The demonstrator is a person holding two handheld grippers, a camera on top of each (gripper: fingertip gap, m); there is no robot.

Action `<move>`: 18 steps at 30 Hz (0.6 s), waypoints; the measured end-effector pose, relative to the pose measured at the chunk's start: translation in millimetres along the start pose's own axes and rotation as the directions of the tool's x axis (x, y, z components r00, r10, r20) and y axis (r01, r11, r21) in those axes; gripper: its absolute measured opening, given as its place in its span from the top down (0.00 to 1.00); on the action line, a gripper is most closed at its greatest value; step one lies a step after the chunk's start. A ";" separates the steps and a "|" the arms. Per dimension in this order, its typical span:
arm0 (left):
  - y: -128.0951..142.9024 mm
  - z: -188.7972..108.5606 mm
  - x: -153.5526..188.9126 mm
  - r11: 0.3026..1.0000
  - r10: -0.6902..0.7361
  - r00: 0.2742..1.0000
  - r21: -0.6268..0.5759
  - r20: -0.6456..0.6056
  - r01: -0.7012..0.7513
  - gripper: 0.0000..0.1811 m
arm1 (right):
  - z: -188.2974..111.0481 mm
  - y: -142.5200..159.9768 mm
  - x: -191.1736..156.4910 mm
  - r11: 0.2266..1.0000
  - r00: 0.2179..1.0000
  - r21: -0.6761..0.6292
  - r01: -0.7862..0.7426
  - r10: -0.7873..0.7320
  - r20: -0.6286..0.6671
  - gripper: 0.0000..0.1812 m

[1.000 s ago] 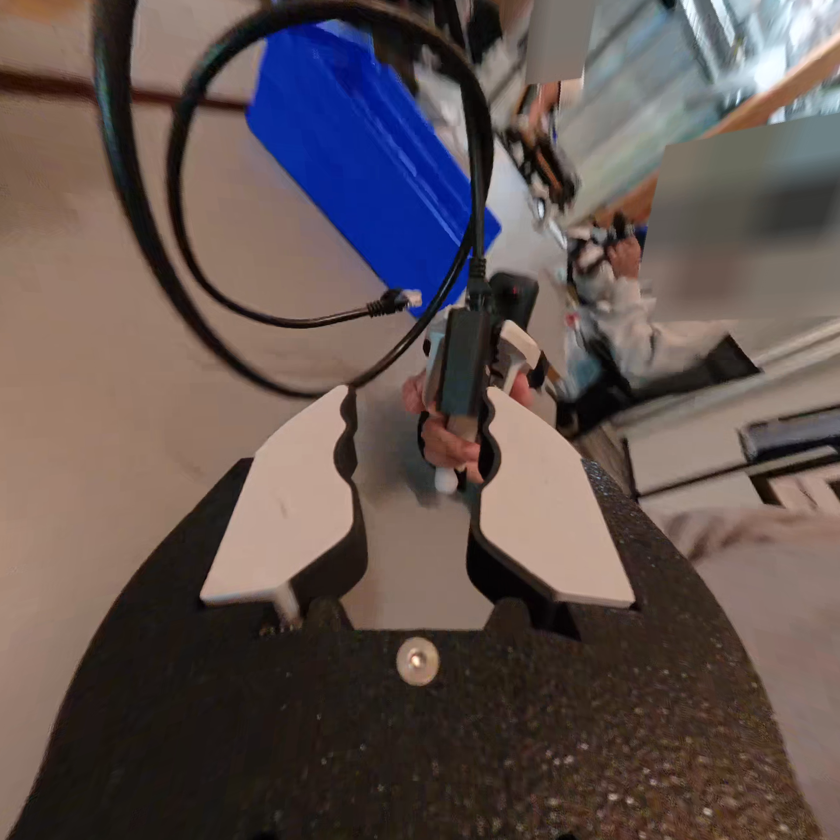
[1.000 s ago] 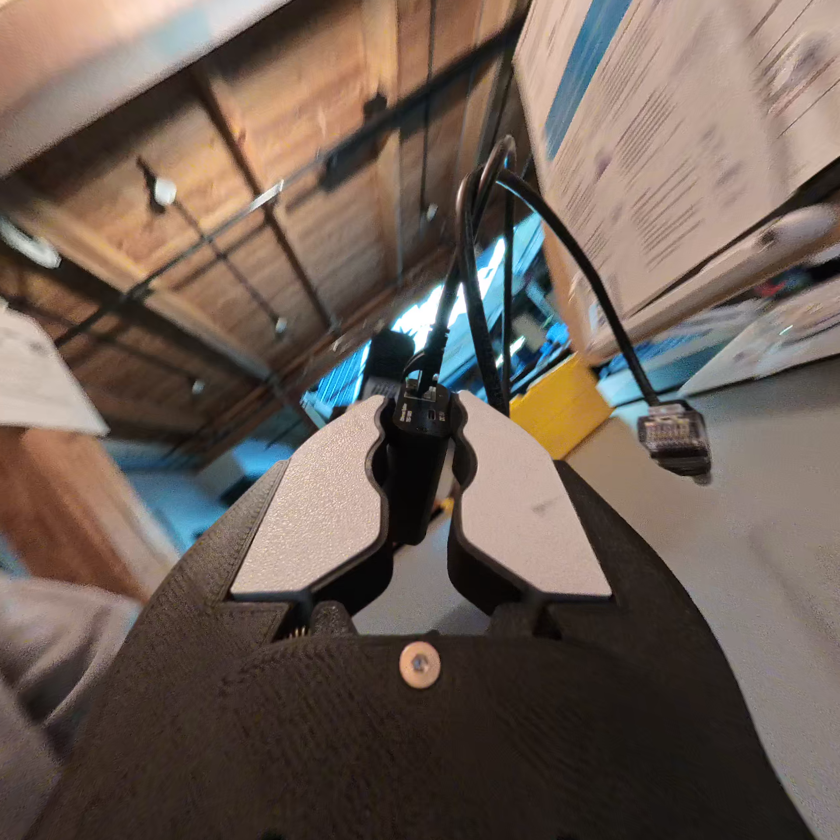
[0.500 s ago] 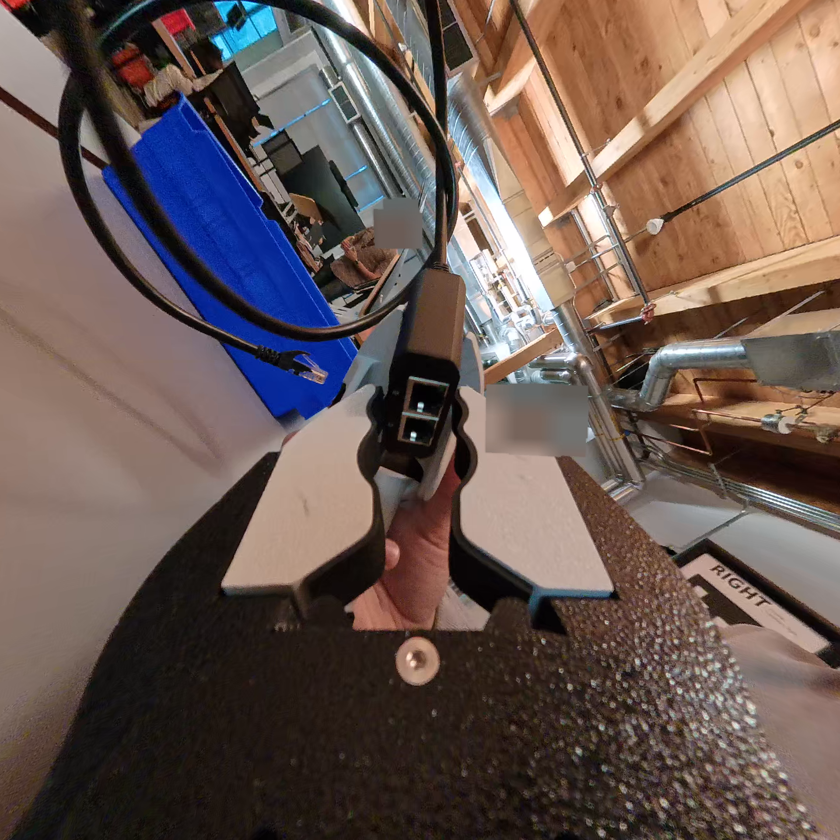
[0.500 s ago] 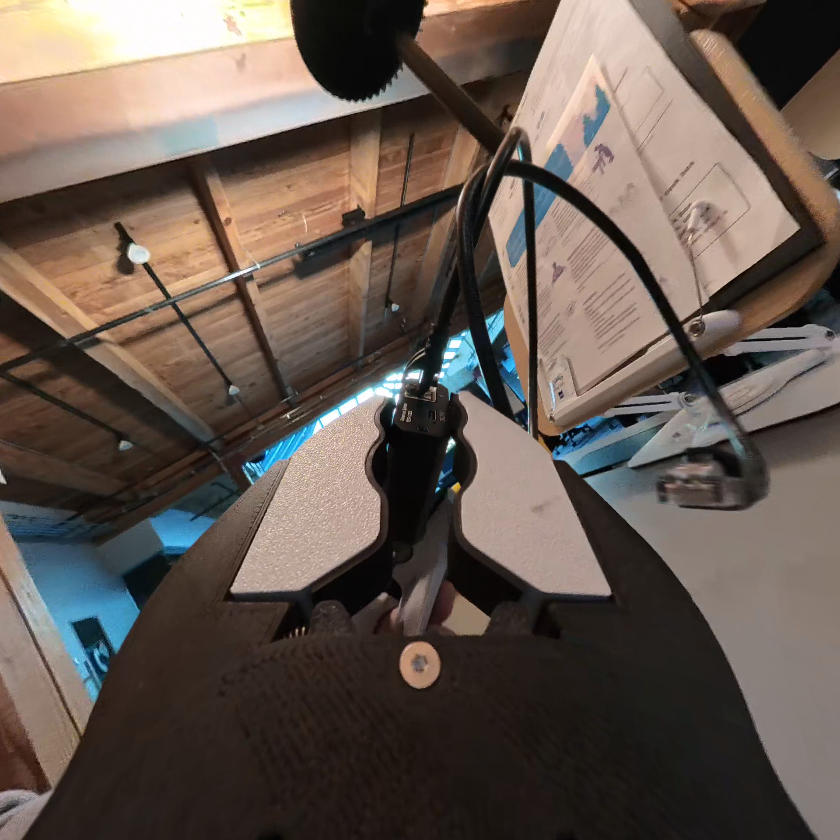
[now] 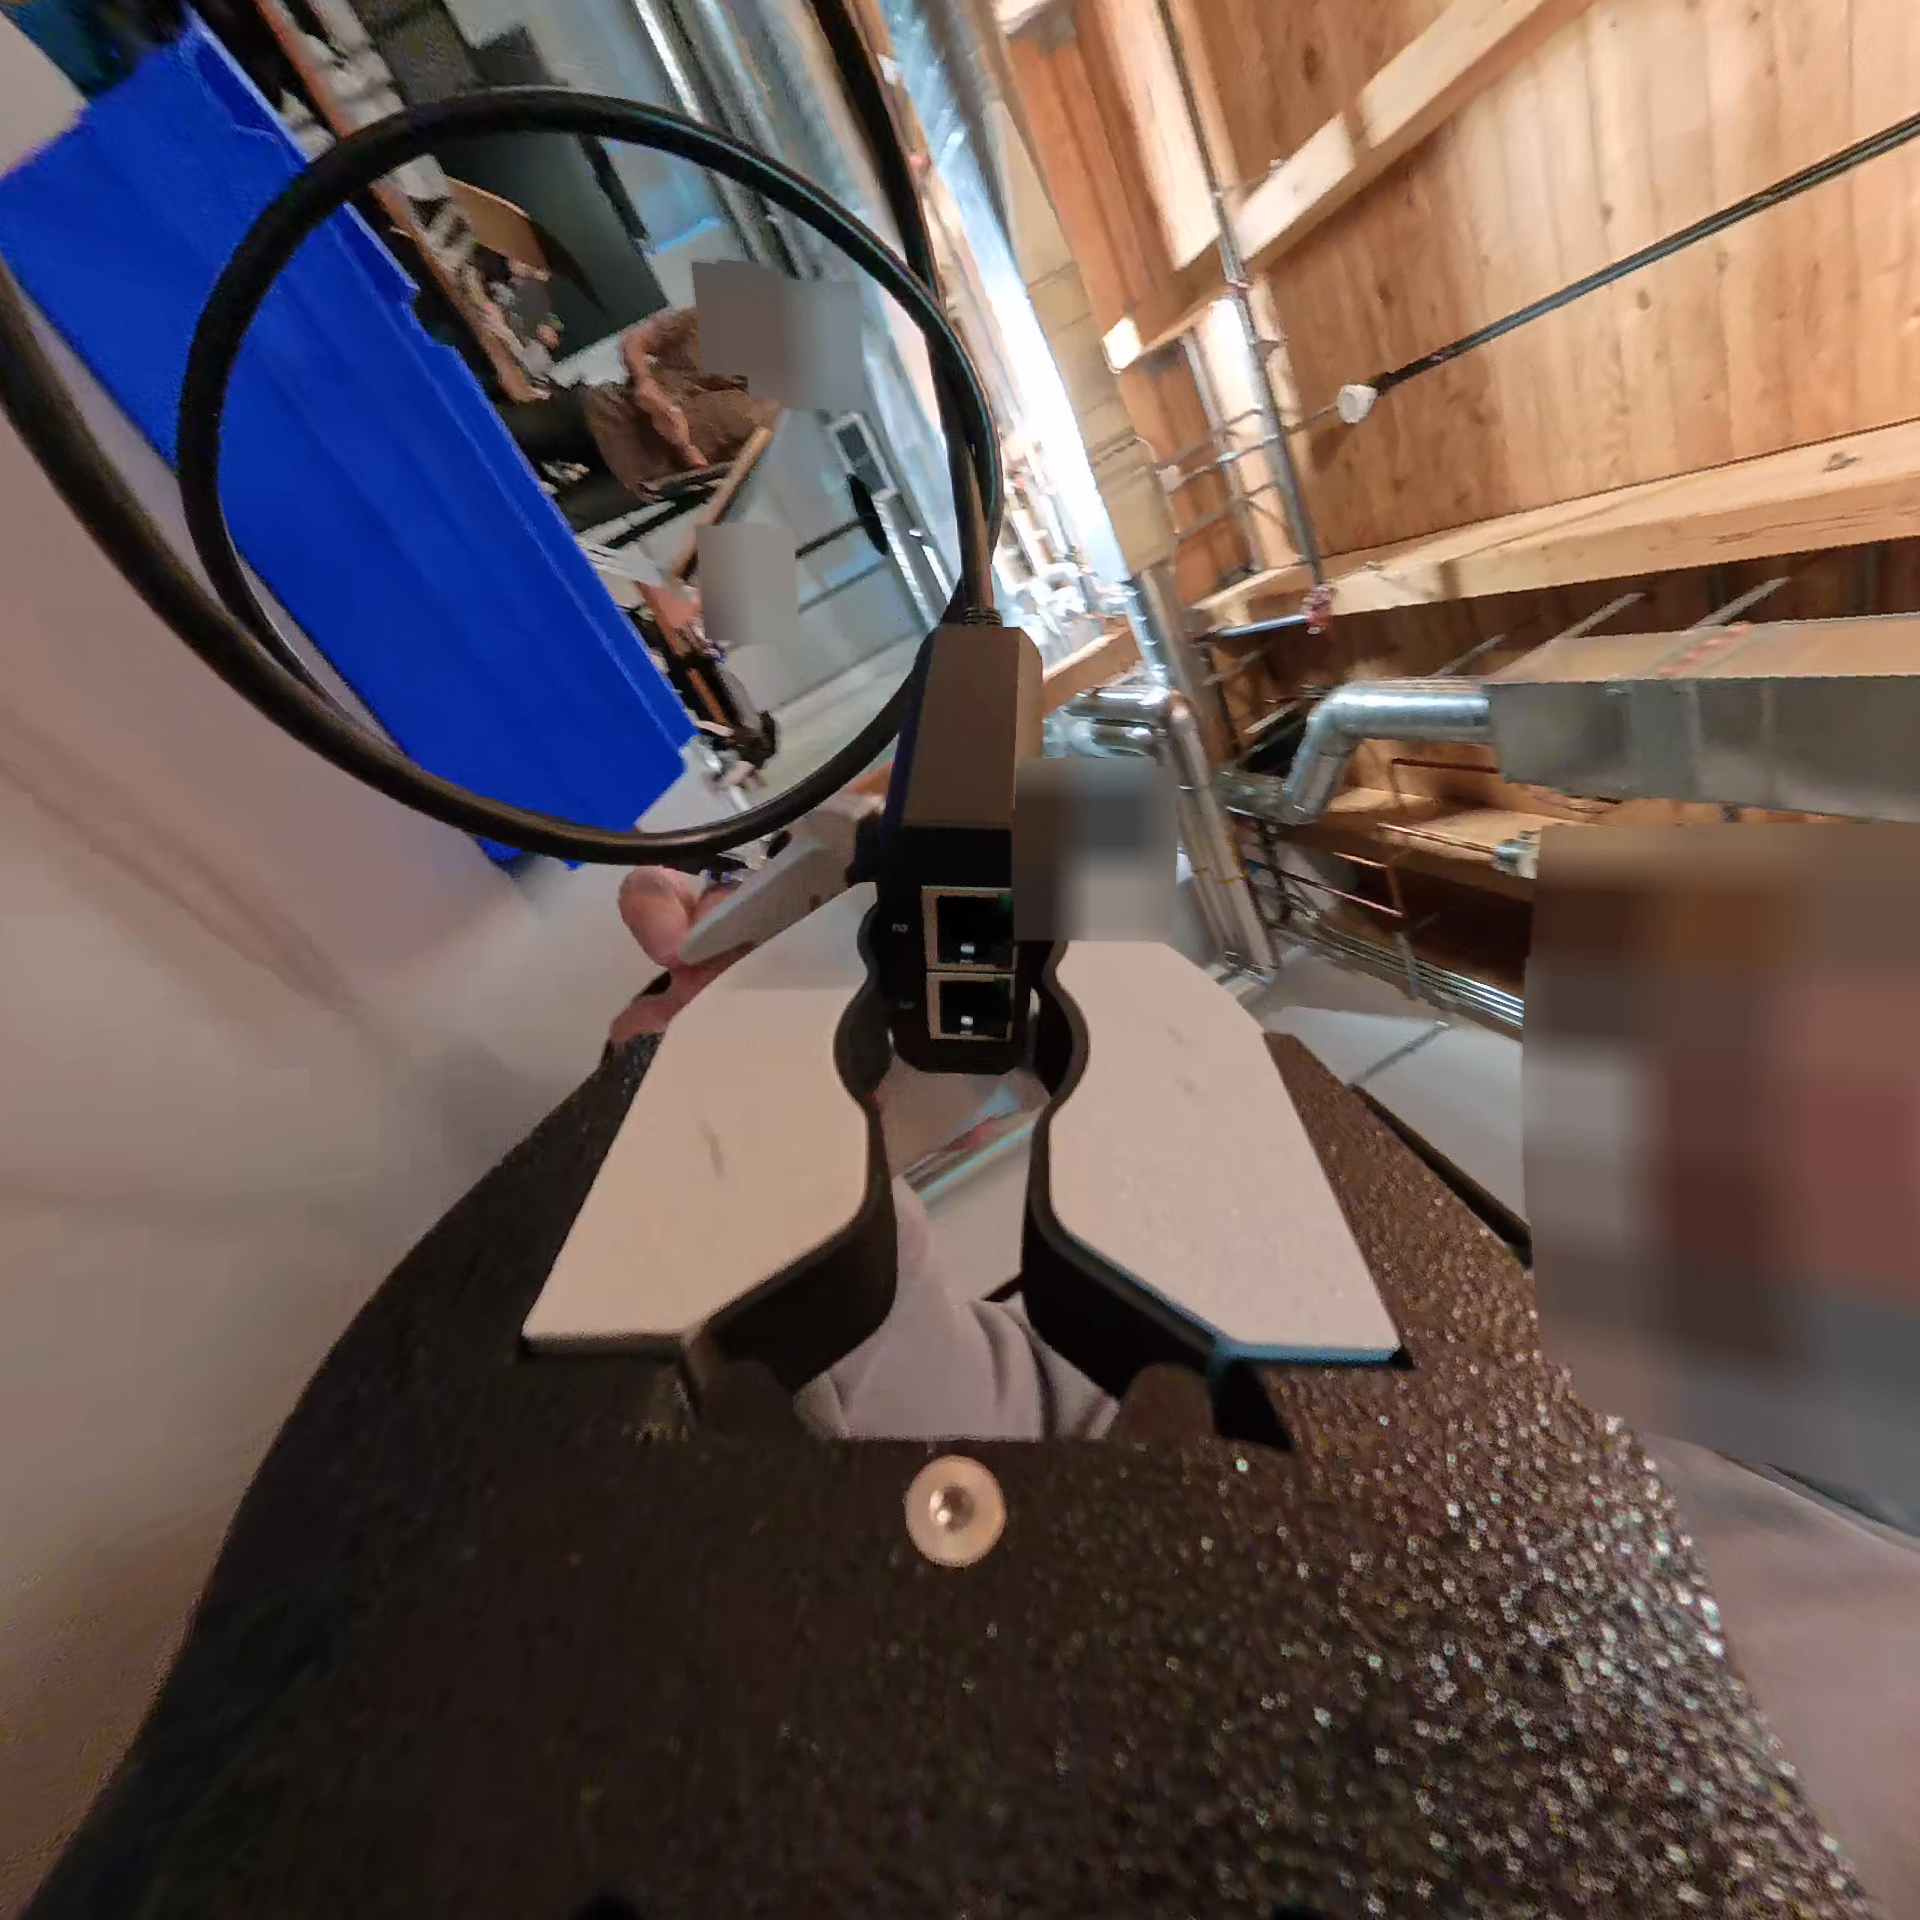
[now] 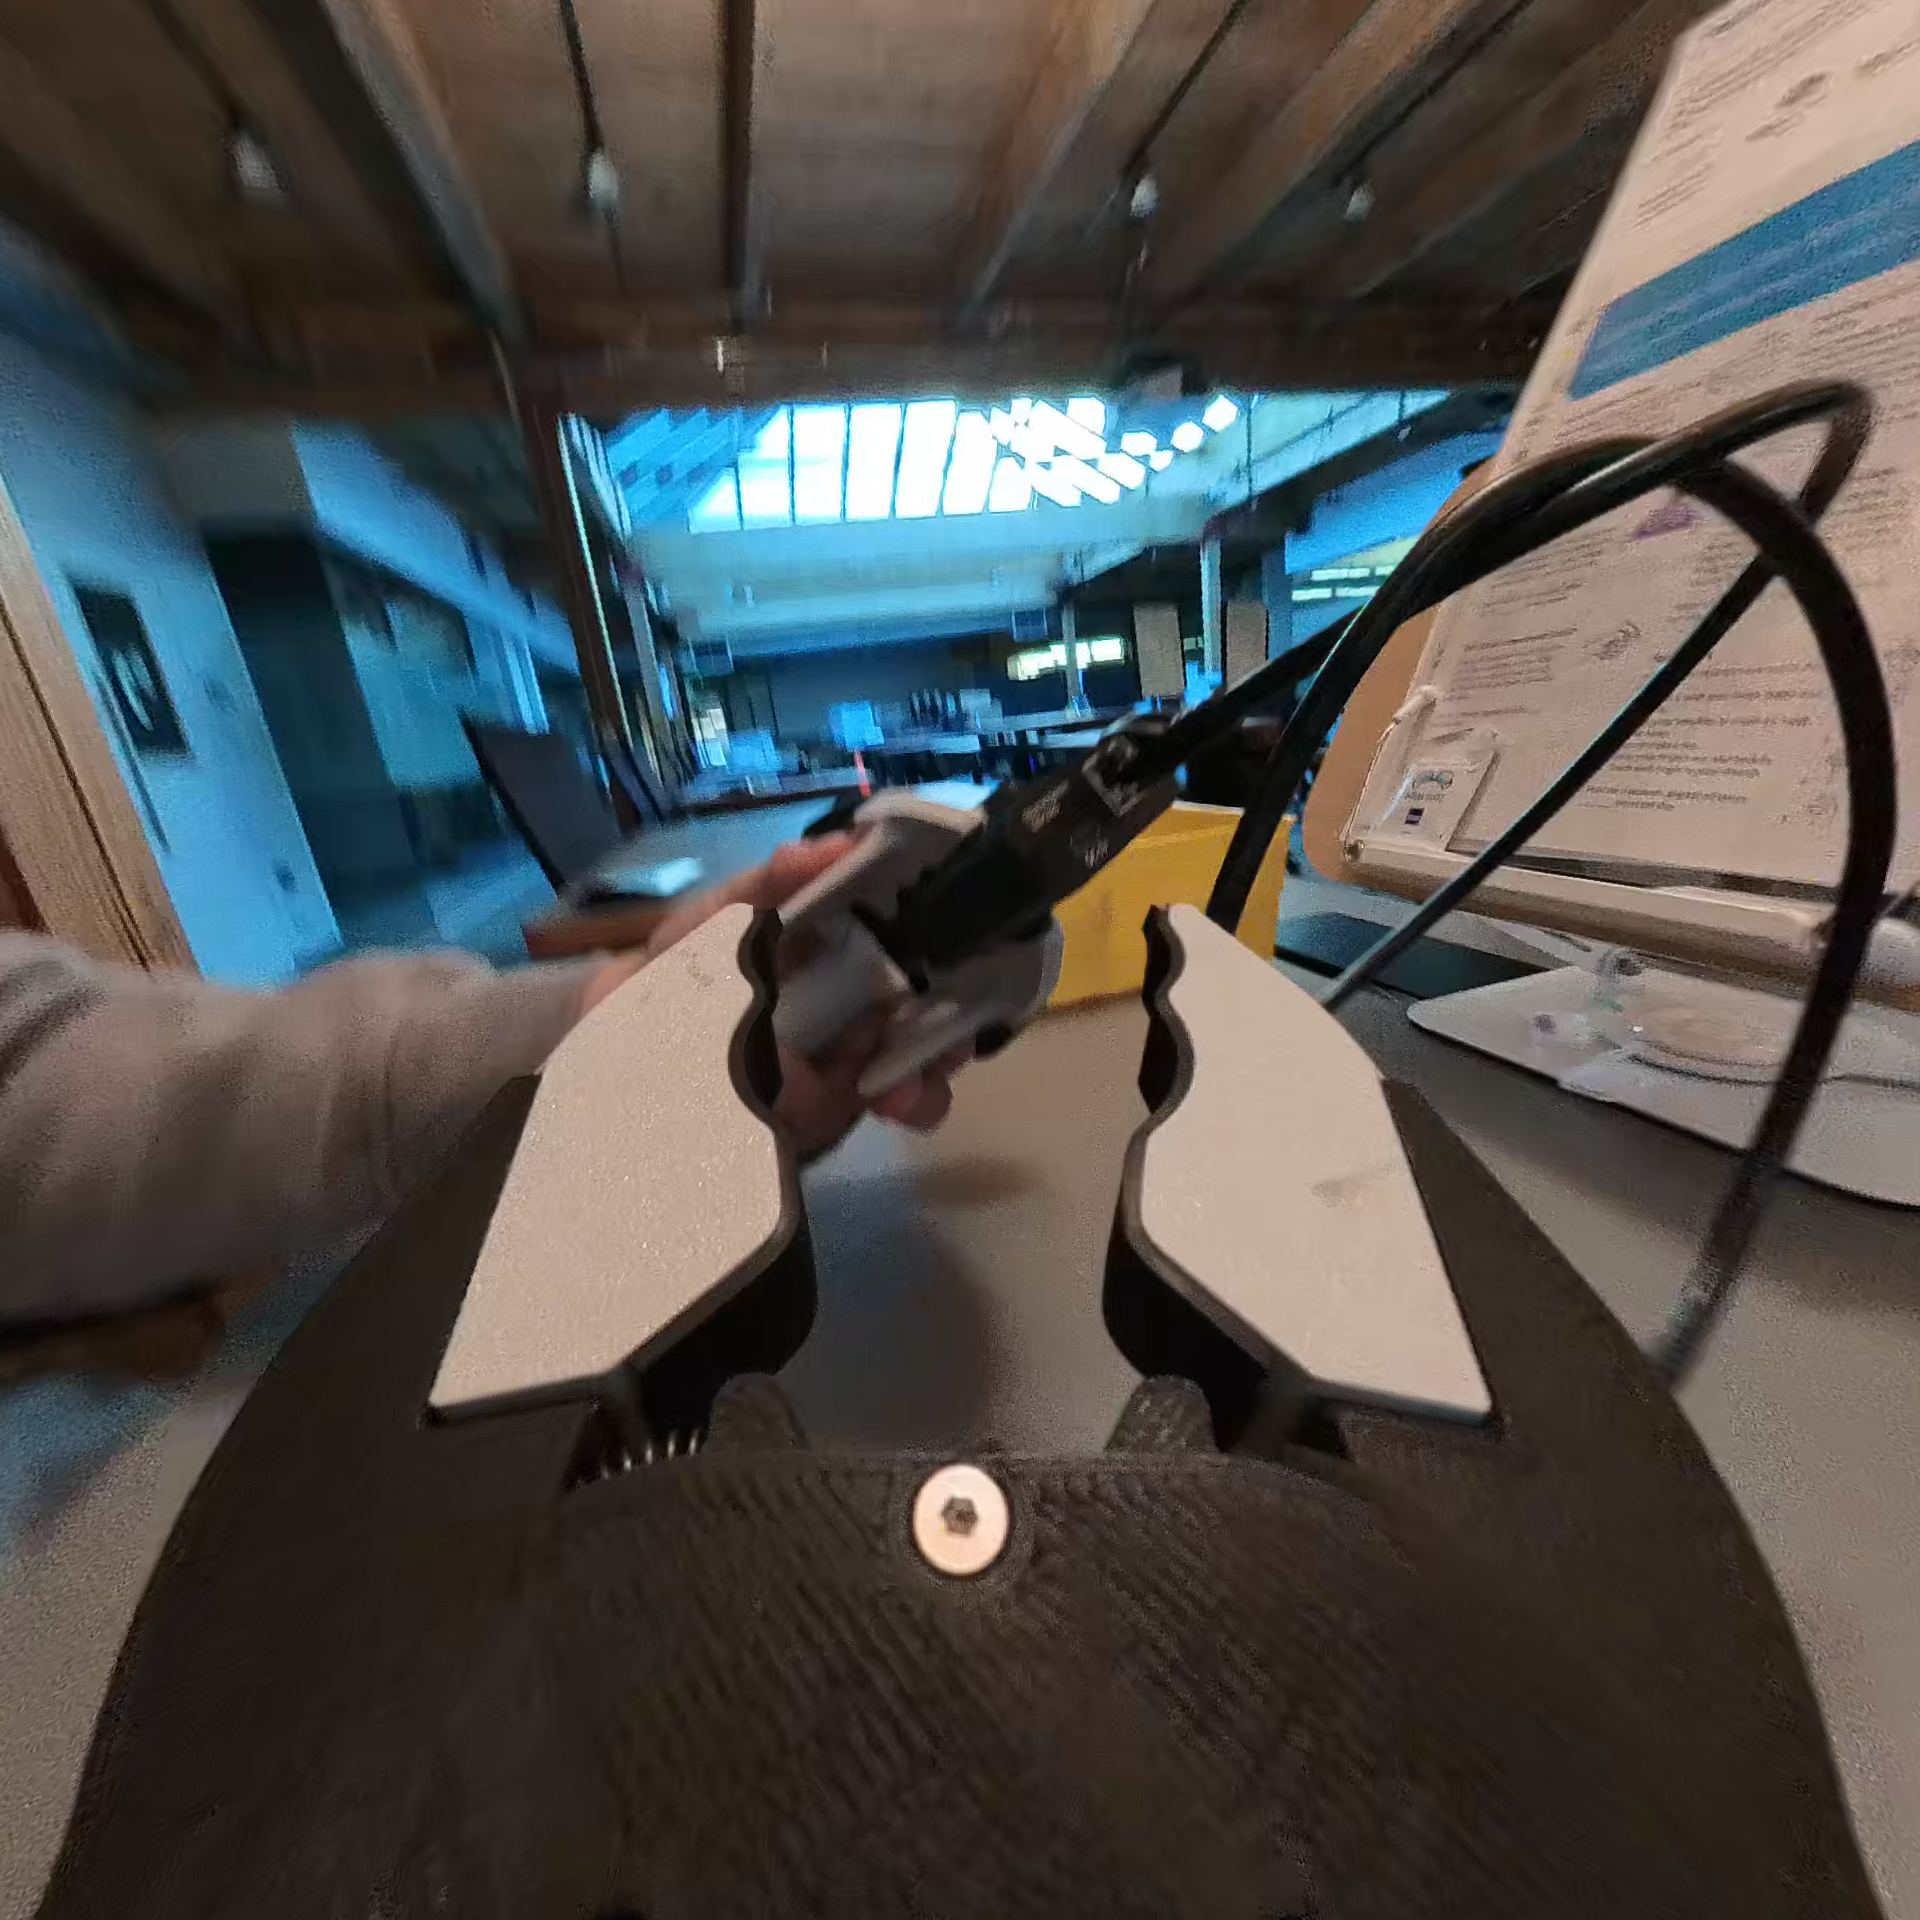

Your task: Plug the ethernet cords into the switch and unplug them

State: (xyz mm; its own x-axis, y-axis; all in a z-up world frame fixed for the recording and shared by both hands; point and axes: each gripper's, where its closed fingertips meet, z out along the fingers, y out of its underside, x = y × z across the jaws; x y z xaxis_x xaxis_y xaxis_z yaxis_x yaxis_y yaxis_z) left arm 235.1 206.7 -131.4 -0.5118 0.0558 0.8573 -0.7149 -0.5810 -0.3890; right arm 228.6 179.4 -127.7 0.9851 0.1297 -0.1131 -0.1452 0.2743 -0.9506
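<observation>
Small black rectangular plastic switch (image 5: 961, 831) clamped by its port end in the left gripper (image 5: 961, 1013), held up off the grey counter (image 6: 935, 1195).

Long axis ran straight away from the left wrist camera, two stacked empty ports facing back toward it, black round cord (image 5: 582, 488) leaving the far end and looping left in front of a blue plastic bin (image 5: 312, 436). Right gripper (image 6: 951, 971) spread wide with nothing between its fingers, near the switch but apart from it.
</observation>
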 end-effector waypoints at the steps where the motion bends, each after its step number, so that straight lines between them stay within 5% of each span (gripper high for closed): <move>1: -0.9 -4.1 4.2 1.000 -0.012 0.999 -0.012 -0.030 0.012 0.87 | 0.6 5.7 -4.6 0.996 0.998 -0.054 0.070 -0.069 0.011 0.63; 4: 0.3 -13.8 10.1 0.998 -0.013 0.998 -0.062 -0.055 0.009 0.87 | 1.2 9.8 -18.1 0.964 0.971 -0.123 0.237 -0.232 0.049 0.63; 10: 12.8 -29.8 21.6 0.983 -0.034 0.991 -0.181 -0.129 0.010 0.87 | -6.7 -21.8 -27.0 0.946 0.945 0.011 0.325 -0.325 0.022 0.62; 15: 25.4 -38.8 -0.4 0.955 -0.060 0.998 -0.289 0.014 0.061 0.87 | -7.0 -41.5 -57.8 0.877 0.874 0.032 0.480 -0.481 0.075 0.59; 18: 36.0 -44.0 -6.6 0.924 -0.108 0.993 -0.365 0.041 0.116 0.87 | 3.4 -7.3 -55.6 0.886 0.892 -0.138 0.442 -0.419 0.170 0.63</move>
State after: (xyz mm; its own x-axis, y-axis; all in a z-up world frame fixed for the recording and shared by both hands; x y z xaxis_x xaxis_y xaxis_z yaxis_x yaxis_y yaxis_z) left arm 191.7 221.1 -165.9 -0.4116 0.0853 0.9074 -0.8936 -0.2335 -0.3834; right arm 174.6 173.4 -113.5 0.9239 0.1631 0.3462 0.3196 0.1686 -0.9324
